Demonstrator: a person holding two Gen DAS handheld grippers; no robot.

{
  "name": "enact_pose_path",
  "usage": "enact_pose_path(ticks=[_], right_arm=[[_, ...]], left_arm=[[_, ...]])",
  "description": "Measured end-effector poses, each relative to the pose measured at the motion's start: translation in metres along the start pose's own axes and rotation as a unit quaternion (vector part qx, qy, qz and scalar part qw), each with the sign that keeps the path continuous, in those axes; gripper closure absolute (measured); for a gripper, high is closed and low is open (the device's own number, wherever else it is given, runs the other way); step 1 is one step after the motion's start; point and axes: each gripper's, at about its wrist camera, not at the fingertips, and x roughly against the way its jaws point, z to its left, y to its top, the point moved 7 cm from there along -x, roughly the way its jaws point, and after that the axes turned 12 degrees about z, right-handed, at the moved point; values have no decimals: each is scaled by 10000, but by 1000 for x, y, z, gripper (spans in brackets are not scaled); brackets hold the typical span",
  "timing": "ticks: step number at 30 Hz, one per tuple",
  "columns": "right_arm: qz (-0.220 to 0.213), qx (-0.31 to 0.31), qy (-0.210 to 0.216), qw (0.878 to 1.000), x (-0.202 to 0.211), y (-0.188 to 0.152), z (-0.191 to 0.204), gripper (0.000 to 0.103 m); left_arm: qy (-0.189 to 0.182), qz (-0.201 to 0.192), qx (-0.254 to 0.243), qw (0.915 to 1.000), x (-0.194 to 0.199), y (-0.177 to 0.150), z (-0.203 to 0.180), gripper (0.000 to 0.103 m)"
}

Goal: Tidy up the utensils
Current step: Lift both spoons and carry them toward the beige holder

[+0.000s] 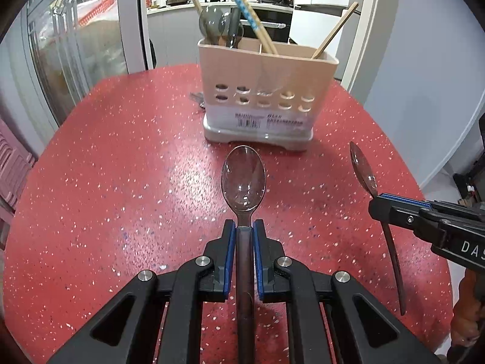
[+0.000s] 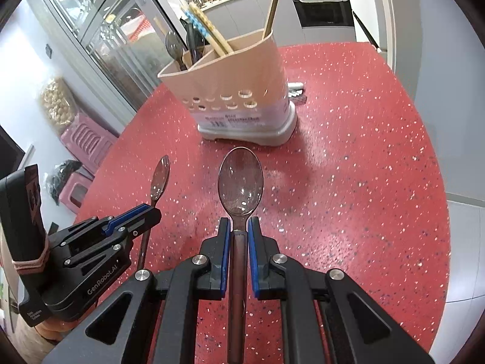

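Two spoons: one clamped per gripper, above the red bench.
Left gripper [image 1: 244, 227]: jaws clamped on translucent spoon [image 1: 243, 179] handle.
Right gripper [image 2: 238, 224]: jaws clamped on second spoon [image 2: 240, 180].
Utensil caddy [image 1: 257, 91]: ahead, mid-bench.

Glossy translucent smoky-plastic spoon [image 1: 243, 179] and its twin [image 2: 241, 179], matt black grippers with blue ribbed pads [image 1: 231, 242] and shiny metal pins, matt beige plastic caddy [image 1: 263, 91] holding pale wooden chopsticks [image 1: 333, 32], all over a sheened red speckled tabletop [image 1: 121, 182].
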Motion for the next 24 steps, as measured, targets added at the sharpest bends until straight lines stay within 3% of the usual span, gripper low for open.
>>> enact_pose_path(ticks=[11,24], right_arm=[[-325,-7,-15,9995,26,25,-7,91],[-857,206,-295,9957,64,91,-12,90]], left_arm=[[-55,-234,53,9997,7,28,-3,66],[10,-878,286,9957,45,85,26,66]])
